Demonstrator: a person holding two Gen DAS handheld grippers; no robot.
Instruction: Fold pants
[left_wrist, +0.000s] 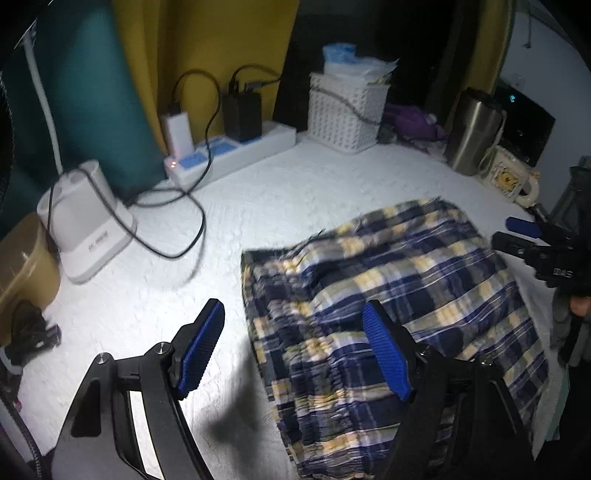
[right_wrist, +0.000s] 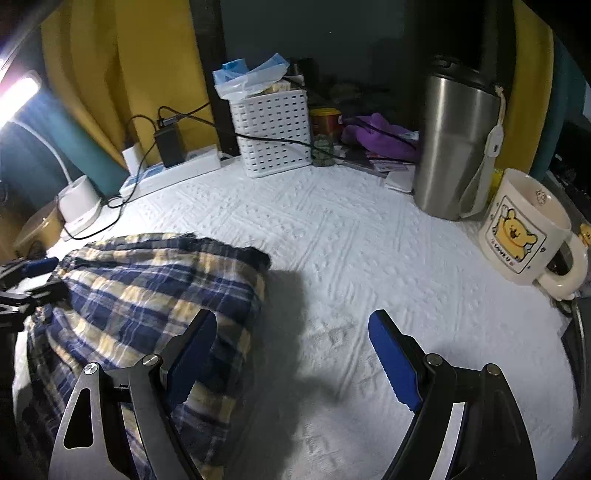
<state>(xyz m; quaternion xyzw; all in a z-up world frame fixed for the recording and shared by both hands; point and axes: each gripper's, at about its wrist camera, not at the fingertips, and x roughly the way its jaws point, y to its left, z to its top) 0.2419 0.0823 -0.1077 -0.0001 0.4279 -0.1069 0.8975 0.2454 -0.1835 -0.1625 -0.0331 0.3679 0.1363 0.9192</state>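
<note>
Hovering over the white quilted cover (right_wrist: 332, 229), both claws are spread wide and pinching nothing. Plaid pants (left_wrist: 388, 295) lie bunched under the left gripper (left_wrist: 295, 347), off to the left of the right gripper (right_wrist: 291, 354).

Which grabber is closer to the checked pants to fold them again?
Probably the left gripper: one finger already hangs over the checked pants, near their gathered edge. The right gripper has open jaws too, but mostly faces bare white cloth.
</note>
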